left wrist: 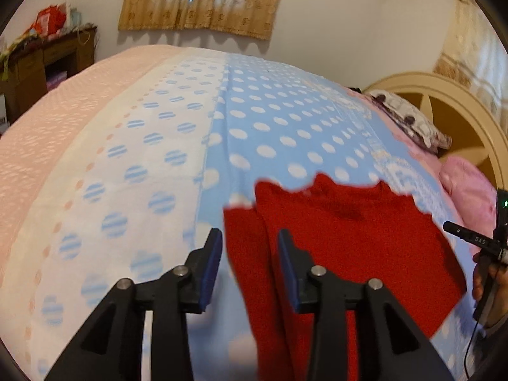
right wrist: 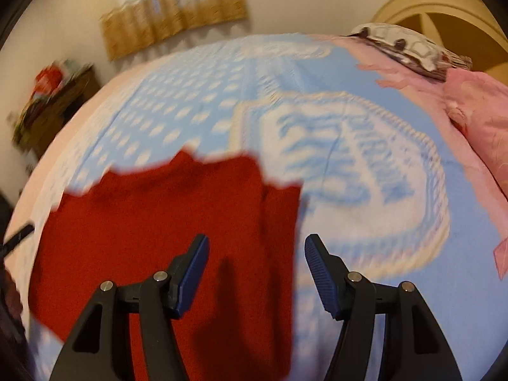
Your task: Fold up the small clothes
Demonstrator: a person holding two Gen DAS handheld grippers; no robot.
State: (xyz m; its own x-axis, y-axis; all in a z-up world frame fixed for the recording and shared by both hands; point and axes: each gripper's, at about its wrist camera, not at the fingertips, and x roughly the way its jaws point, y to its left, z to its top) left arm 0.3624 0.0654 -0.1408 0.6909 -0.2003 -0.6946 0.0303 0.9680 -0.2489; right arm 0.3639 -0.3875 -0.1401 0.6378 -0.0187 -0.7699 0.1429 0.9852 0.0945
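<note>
The left gripper [left wrist: 249, 244] and the right gripper [right wrist: 257, 250] both hover spread apart, empty, over the red garment [left wrist: 349, 241]; pillows [left wrist: 412, 120] lie well ahead on the dotted bedspread [left wrist: 285, 120].

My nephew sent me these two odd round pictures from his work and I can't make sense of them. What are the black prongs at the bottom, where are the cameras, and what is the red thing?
There is no robot here. A person holds a hand-held gripper in each hand, a tool with two black fingers tipped with blue pads. Each carries a wide-angle camera looking forward along its fingers, which is why the pictures look round and bulged.

One picture comes from the left hand-held gripper, the other from the right hand-held gripper. Both are open and hold nothing.

The red thing is a small red garment lying spread on a bed, on a blue dotted cover. The left tool is at one side edge of it, the right tool at the other. At the bed's far end lie a patterned pillow and a pink pillow. The right picture is blurred.
</note>
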